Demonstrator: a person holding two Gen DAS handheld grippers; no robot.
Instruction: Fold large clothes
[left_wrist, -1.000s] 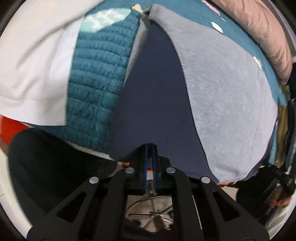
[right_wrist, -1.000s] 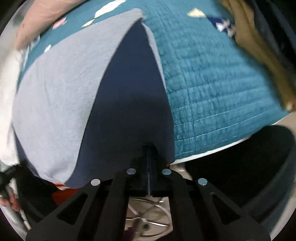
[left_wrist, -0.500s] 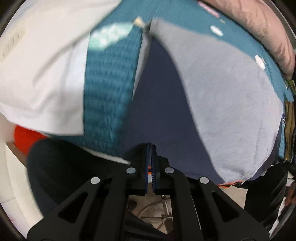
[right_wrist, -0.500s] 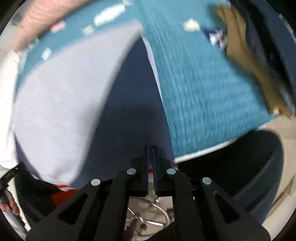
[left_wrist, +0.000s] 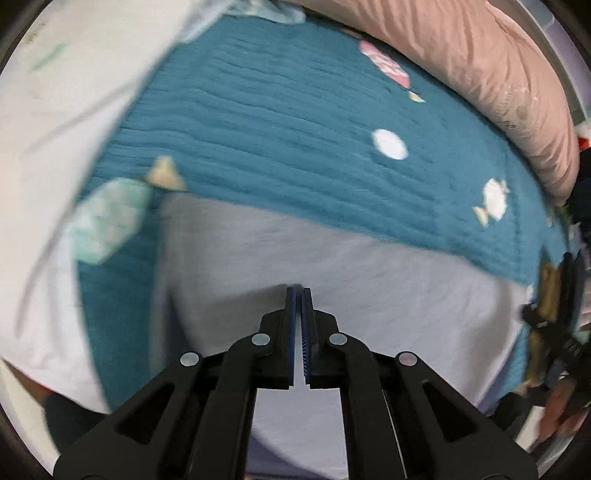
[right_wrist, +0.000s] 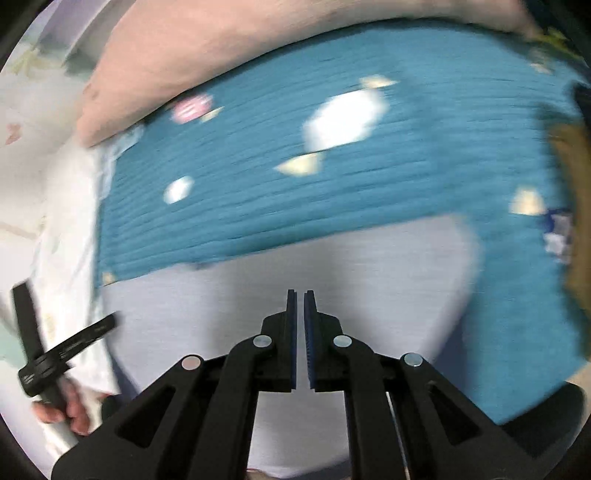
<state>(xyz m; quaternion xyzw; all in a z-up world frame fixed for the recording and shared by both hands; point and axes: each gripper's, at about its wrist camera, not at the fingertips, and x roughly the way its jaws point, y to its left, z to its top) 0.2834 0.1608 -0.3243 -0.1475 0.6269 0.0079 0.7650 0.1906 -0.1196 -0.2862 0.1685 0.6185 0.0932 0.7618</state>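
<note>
At the far left a white sheet lies along the edge of the teal quilted bedspread, overlapping its left border. The grey garment is spread flat on the near half of the bedspread, its far edge running straight across from left to right and its left edge just beside a pale green candy print. Beyond that far edge the bedspread is bare up to a pink pillow along the back. The left tongs hover over the garment's left part, jaws closed with nothing between them. The right tongs hang over its right part, jaws nearly together and empty. The garment's right corner curves round, with bare bedspread beyond it up to a brown cloth at the right margin. Motion blur softens every edge.
</note>
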